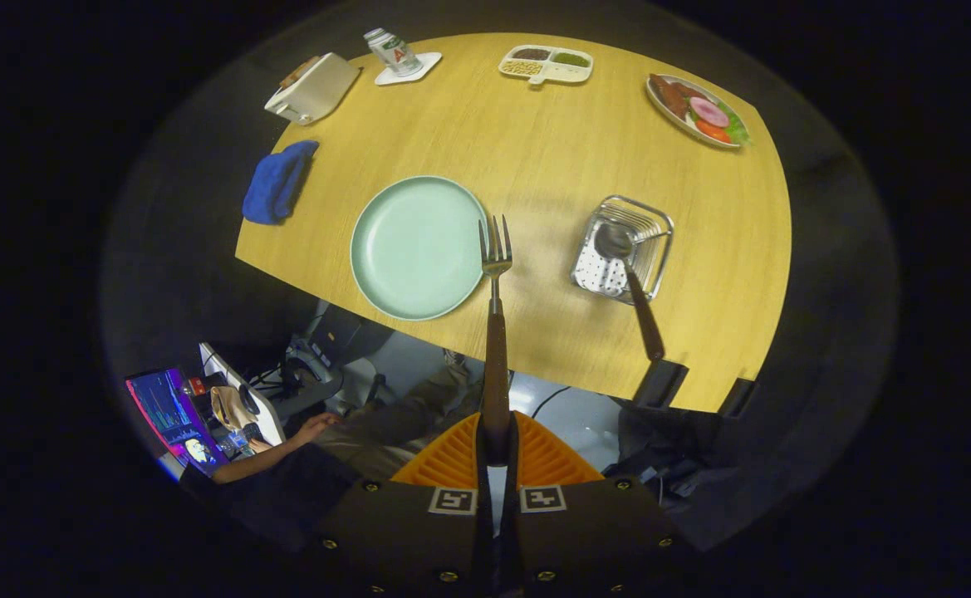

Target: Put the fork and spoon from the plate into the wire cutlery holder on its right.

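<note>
fingers of the gripper (497, 448) are pressed together on the brown handle of the fork (495, 316), which sticks straight out ahead toward 12 o'clock, tines forward. the fork is lifted clear; its tines show against the wooden table (535, 141) just off the right rim of the pale green plate (414, 247), and the plate itself is bare. at about 1 o'clock from the tines stands the wire cutlery holder (625, 249), with the spoon (630, 282) already in it, bowl down inside, dark handle leaning out over its near edge.

the step in hand looks like carrying the fork across to the holder. to do it well, i judge, swing right toward 1 o'clock with the fork high enough to clear the holder's rim and the slanting spoon handle. bring the tines over the open part of the holder away from the spoon, tip them downward, lower until the tines are well inside, then let go so the fork doesn't topple out or knock the holder over.

farther off, a blue cloth (277, 183) lies at 10 o'clock from the plate.
</note>
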{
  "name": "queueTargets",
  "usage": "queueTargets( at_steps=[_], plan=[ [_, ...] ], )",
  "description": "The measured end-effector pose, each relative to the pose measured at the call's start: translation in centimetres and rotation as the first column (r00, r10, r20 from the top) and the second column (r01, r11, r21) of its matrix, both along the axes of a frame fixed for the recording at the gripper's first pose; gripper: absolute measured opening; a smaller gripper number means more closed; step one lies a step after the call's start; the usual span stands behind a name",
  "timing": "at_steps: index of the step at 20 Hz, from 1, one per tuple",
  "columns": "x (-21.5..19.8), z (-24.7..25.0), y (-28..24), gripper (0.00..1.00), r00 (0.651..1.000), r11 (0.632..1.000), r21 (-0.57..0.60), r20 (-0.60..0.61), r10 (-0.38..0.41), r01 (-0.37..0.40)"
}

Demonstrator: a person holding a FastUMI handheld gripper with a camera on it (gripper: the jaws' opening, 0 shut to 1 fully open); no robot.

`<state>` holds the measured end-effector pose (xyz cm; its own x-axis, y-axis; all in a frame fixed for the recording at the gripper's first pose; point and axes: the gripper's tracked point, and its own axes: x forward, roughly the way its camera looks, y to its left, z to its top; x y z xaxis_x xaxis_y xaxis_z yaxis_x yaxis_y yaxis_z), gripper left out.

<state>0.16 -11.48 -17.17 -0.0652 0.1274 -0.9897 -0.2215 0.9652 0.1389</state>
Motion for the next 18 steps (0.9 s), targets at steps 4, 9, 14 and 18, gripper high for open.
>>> queueTargets(
  at_steps=[4, 9, 14, 18],
  plan=[
    [0.7, 1.3, -4.9, 0.05, 0.996, 0.996, -0.022, -0.003, -0.090, 0.090],
    [0.9, 0.8, -7.4, 0.05, 0.992, 0.993, -0.046, -0.058, -0.112, 0.110],
    [2.7, 0.0, -7.5, 0.05, 0.988, 0.996, -0.055, -0.132, -0.075, 0.068],
    [4.2, -1.3, -7.8, 0.05, 0.975, 0.996, -0.083, -0.215, -0.051, 0.034]
  ],
)
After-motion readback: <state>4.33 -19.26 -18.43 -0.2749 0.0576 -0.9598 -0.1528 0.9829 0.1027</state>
